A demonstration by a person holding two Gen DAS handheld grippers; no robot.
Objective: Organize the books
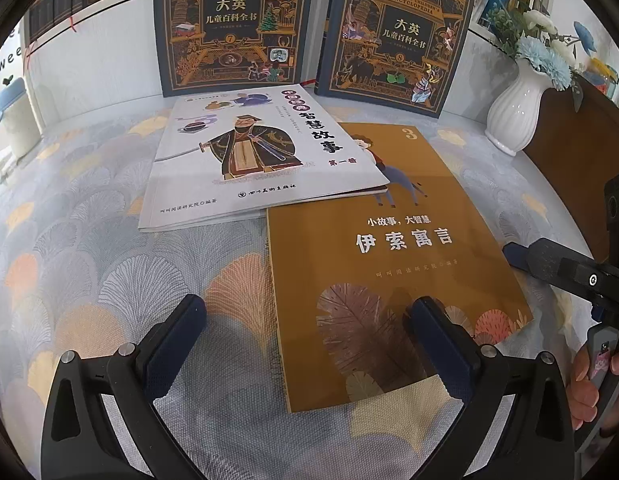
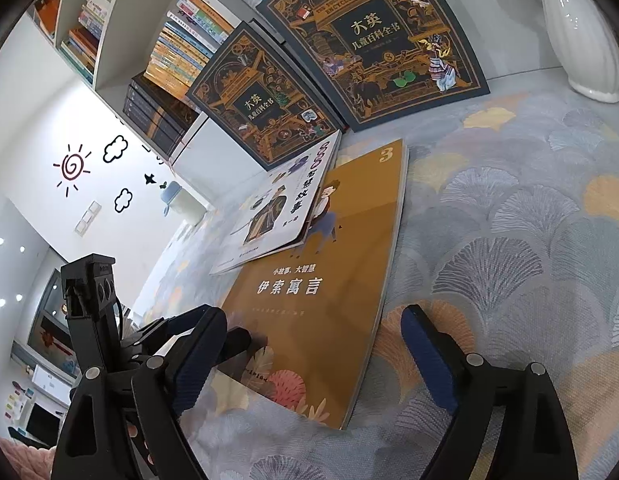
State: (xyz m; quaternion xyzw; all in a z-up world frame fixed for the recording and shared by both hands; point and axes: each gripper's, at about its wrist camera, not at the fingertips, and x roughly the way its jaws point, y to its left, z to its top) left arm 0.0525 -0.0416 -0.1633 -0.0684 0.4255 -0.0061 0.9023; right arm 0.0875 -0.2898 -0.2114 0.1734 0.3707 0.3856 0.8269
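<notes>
A mustard-yellow book (image 1: 393,272) marked 3 lies flat on the patterned tablecloth; it also shows in the right wrist view (image 2: 317,312). A white picture book (image 1: 261,160) lies partly over its far corner, also seen in the right wrist view (image 2: 277,216). Two dark encyclopedia volumes, 7 (image 1: 233,24) and 8 (image 1: 397,40), stand leaning at the back. My left gripper (image 1: 307,316) is open over the yellow book's near left corner. My right gripper (image 2: 313,334) is open astride the yellow book's near right corner. Both hold nothing.
A white vase (image 1: 517,108) with blue flowers stands at the back right, beside a brown board (image 1: 569,148). A bookshelf (image 2: 149,40) full of books runs behind the table. A small blue-lidded container (image 1: 13,120) stands at the far left.
</notes>
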